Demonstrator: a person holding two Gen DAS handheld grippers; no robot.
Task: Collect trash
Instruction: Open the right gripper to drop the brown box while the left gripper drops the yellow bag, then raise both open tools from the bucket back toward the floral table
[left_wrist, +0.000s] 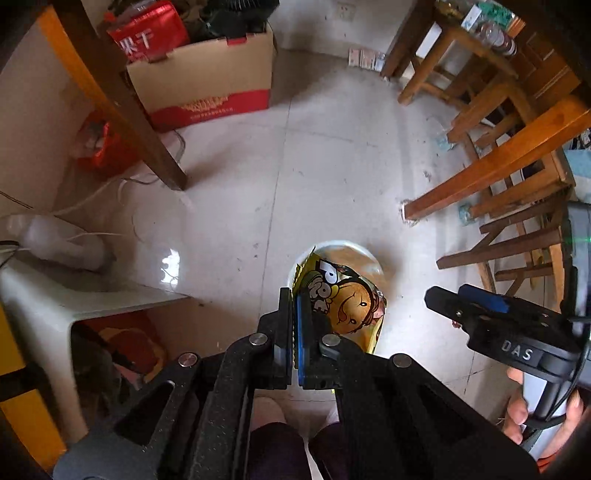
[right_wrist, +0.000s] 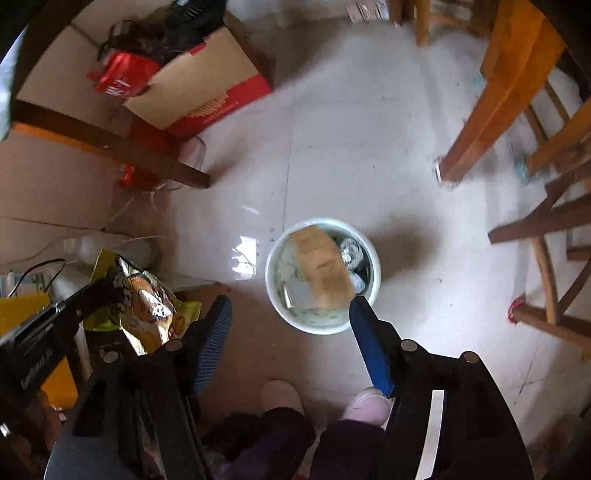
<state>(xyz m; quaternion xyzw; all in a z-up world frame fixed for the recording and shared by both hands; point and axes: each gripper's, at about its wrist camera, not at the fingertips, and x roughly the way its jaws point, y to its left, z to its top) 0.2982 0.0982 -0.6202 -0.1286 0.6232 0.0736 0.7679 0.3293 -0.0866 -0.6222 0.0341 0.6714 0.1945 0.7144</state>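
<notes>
Left gripper (left_wrist: 295, 332) first: its black arms and blue-padded fingers are pinched tight on the edge of a crinkly yellow foil snack bag (left_wrist: 351, 306) with a cartoon face printed on it, so the bag is up in the air, hanging right above the bin as the left camera sees it. Right gripper (right_wrist: 290, 328) has nothing in it, blue ribbed pads spread wide apart, just hovering off to the side. Below both is the small round white plastic trash bin (right_wrist: 373, 258) sitting on the pale glossy tiled floor (right_wrist: 351, 147), and it's already got stuff in it: a flat brown cardboard piece (right_wrist: 321, 266) lying across the top and some crumpled silvery-white wrapper bits beside it. So my read is the job's partway done, some trash already binned, this bag about to be dropped in, and it's light and floppy so it might catch on the rim or on that cardboard. Farther out there's a brown and red open cardboard box (left_wrist: 207, 81) full of odds and ends, and orange-brown wooden chairs (left_wrist: 509, 147). Whether more trash is left on the floor, can't really tell.
</notes>
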